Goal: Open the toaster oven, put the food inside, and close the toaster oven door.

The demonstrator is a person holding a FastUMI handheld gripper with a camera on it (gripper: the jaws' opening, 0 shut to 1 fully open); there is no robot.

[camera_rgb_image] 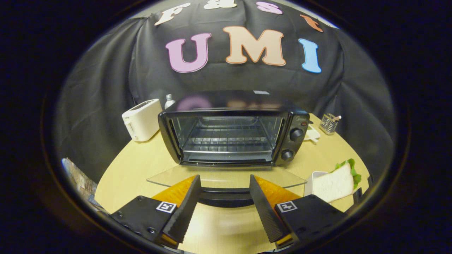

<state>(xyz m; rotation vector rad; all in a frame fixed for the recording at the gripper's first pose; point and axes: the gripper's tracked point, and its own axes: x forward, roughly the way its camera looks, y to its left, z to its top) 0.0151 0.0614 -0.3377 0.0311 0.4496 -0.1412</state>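
The toaster oven [233, 132] stands with its glass door [226, 178] folded down flat, the gripper [225, 180] fingers spread apart over the door's handle [225, 195], gripping nothing, and the sandwich [335, 183] lies right of the oven

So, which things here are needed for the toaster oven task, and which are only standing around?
Needed:
- toaster oven, door folded down open
- sandwich in its white dish
- gripper, fingers open, door handle between them

Only standing around:
- white toaster
- bottle behind it
- wire holder
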